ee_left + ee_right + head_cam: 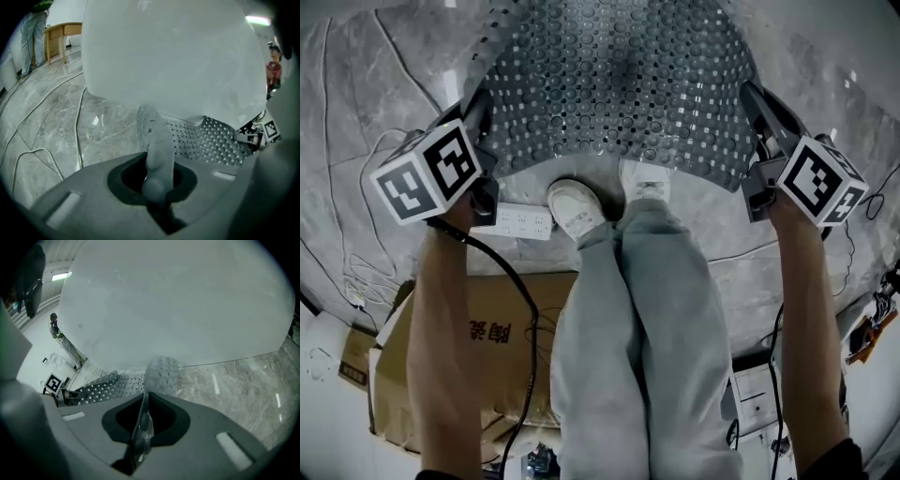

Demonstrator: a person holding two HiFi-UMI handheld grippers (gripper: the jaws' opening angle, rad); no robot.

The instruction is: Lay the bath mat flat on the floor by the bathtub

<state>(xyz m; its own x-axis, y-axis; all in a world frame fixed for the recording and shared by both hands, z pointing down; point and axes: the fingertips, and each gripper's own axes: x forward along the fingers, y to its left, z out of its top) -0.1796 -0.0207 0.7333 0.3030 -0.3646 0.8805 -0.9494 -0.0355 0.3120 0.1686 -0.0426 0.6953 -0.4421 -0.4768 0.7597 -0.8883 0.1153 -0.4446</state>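
Observation:
A grey, see-through bath mat (619, 84) full of round holes hangs spread out in front of me over the marble floor, above my white shoes (577, 208). My left gripper (483, 117) is shut on its near left corner and my right gripper (757, 105) on its near right corner. In the left gripper view the pinched corner (157, 136) stands up out of the gripper (157, 183), with the white bathtub (173, 51) just beyond. The right gripper view has the other corner (161, 373) clamped in the gripper (143, 427), before the tub wall (178, 301).
A white power strip (520, 222) lies on the floor by my left shoe, with cables (356, 272) trailing left. A cardboard box (487, 356) sits behind my legs. A wooden table (61, 33) and a standing person (33, 37) are far off to the left.

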